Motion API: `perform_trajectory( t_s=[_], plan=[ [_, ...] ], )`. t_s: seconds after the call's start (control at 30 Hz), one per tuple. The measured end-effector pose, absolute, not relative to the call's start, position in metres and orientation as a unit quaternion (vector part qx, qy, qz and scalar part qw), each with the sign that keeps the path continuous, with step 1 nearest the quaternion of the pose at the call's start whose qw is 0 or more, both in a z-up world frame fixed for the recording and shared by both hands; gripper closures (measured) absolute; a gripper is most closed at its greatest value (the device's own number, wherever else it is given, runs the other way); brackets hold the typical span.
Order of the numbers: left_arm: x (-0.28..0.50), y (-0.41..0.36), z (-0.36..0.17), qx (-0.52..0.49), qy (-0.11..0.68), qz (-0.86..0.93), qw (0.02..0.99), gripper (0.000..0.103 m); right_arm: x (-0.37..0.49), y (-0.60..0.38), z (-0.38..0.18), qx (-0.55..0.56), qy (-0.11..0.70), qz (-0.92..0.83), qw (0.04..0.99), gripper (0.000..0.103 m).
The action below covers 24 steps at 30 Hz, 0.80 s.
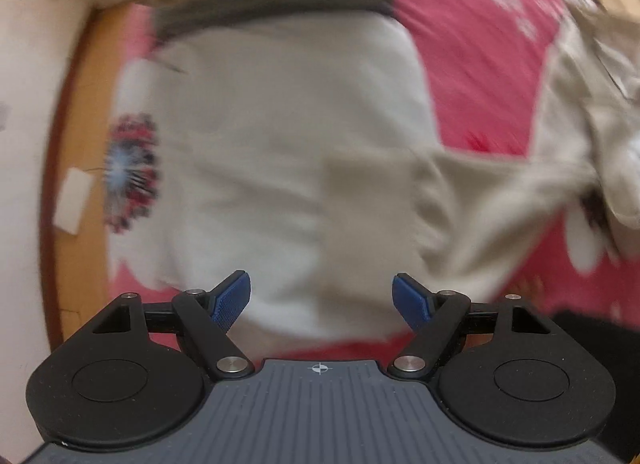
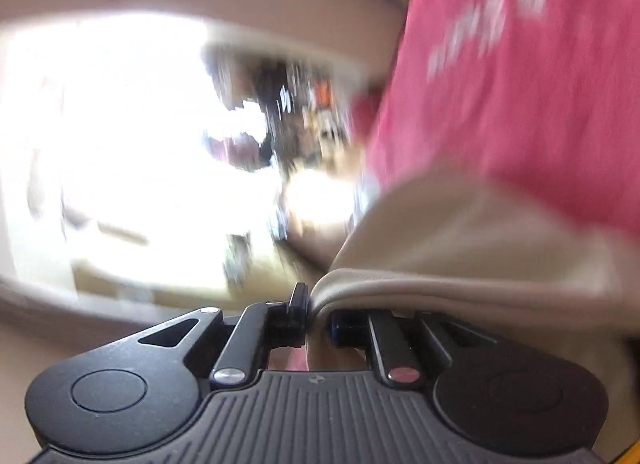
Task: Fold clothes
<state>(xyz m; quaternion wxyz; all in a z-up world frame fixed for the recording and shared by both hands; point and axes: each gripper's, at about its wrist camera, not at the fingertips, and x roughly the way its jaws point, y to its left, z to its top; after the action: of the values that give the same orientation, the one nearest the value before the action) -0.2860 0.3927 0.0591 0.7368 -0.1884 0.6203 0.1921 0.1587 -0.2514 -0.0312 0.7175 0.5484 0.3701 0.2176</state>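
Here, line by line:

Garment: a pale cream top [image 1: 260, 152] lies spread on a pink bedspread [image 1: 472, 64], filling the middle of the left wrist view; a red-and-blue printed patch [image 1: 132, 172] sits at its left side.

Long axis: it appears to run from the bottom of that frame to a dark band [image 1: 272, 14] at the upper centre — blur makes the outline soft.

Beige part: a darker beige stretch [image 1: 460, 200] trails from the garment's lower right toward the right edge of the frame; whether it is a sleeve of the same top I cannot tell.

Left tongs [image 1: 321, 300]: apart, blue pads [image 1: 232, 298] wide, nothing between them, above the garment's lower middle.

Right tongs [image 2: 318, 318]: together and clamped on a fold of beige cloth [image 2: 460, 264], which drapes off to the right of that frame over the pink bedspread [image 2: 520, 84].

Deciding relation: the held cloth lies at the right of the spread body, so the fold would likely carry it leftward across the long axis; the right hand has it, the left hangs free over the body.

Edges: a wooden bed edge [image 1: 70, 136] curves down the left of the left wrist view, just beyond the print.

Room: open pink at upper right; more crumpled beige fabric [image 1: 592, 112] crowds the far right.
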Motion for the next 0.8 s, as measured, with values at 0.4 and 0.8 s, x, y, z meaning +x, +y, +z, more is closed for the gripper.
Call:
perform_trajectory(
  t_s=[0.4, 0.8],
  plan=[
    [-0.173, 0.349, 0.100, -0.177, 0.464, 0.147, 0.855, 0.024, 0.107, -0.397, -0.113, 0.670, 0.416, -0.061, 0.612, 0.040],
    [-0.003, 0.128, 0.022, -0.032, 0.459, -0.187, 0.868, 0.020, 0.041, -0.301, 0.022, 0.330, 0.460, 0.201, 0.799, 0.041]
  ],
)
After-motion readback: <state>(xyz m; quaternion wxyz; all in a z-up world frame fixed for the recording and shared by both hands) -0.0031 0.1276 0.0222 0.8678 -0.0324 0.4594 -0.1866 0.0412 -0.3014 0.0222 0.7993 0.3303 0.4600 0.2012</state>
